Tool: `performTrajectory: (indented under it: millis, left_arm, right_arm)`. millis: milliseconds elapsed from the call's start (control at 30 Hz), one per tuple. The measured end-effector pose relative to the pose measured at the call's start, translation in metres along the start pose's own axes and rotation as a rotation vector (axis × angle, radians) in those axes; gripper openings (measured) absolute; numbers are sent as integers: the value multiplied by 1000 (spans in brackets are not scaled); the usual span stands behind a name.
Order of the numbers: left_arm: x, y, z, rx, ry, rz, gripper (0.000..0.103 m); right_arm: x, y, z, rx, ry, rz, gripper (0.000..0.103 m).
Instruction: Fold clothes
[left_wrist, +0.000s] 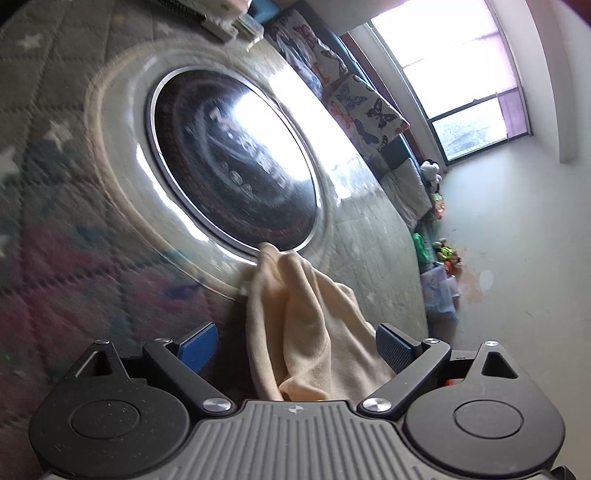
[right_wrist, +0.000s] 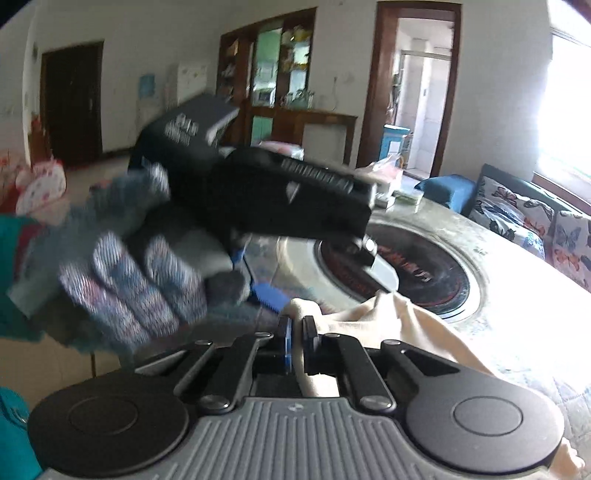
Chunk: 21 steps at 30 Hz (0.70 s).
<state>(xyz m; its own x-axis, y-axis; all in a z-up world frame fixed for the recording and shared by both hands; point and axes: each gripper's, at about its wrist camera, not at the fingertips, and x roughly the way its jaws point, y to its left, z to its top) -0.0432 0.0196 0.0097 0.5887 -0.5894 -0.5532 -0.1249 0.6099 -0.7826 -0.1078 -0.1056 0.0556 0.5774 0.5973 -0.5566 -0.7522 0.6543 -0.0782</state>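
A cream-coloured garment (left_wrist: 310, 328) hangs bunched between the open fingers of my left gripper (left_wrist: 295, 350), its blue pads (left_wrist: 197, 349) wide apart on either side of the cloth. In the right wrist view the same garment (right_wrist: 388, 314) trails to the right over the table. My right gripper (right_wrist: 296, 343) is shut on a fold of it. The left gripper's black body (right_wrist: 280, 195), held in a gloved hand (right_wrist: 129, 280), hovers just ahead and to the left, blurred.
A round table with a quilted star-patterned cover (left_wrist: 55, 166) has a dark round glass inset (left_wrist: 236, 158) in its middle. A sofa with butterfly cushions (right_wrist: 517, 218) stands beyond the table. Boxes and papers (right_wrist: 391, 192) lie at the far edge.
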Motion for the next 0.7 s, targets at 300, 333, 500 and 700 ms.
performTrajectory:
  millis: [300, 333, 500, 700]
  left_arm:
    - [19, -3, 4, 20, 79, -84, 87]
    - [20, -2, 6, 23, 83, -82, 85]
    - [20, 2, 10, 37, 96, -79, 72]
    - [15, 8, 6, 56, 74, -66, 57]
  right_arm:
    - [-16, -8, -4, 44, -44, 44, 4]
    - [-16, -10, -6, 39, -38, 59, 4]
    - [-18, -11, -14, 51, -28, 92, 7]
    - [-35, -19, -25, 93, -36, 44, 8]
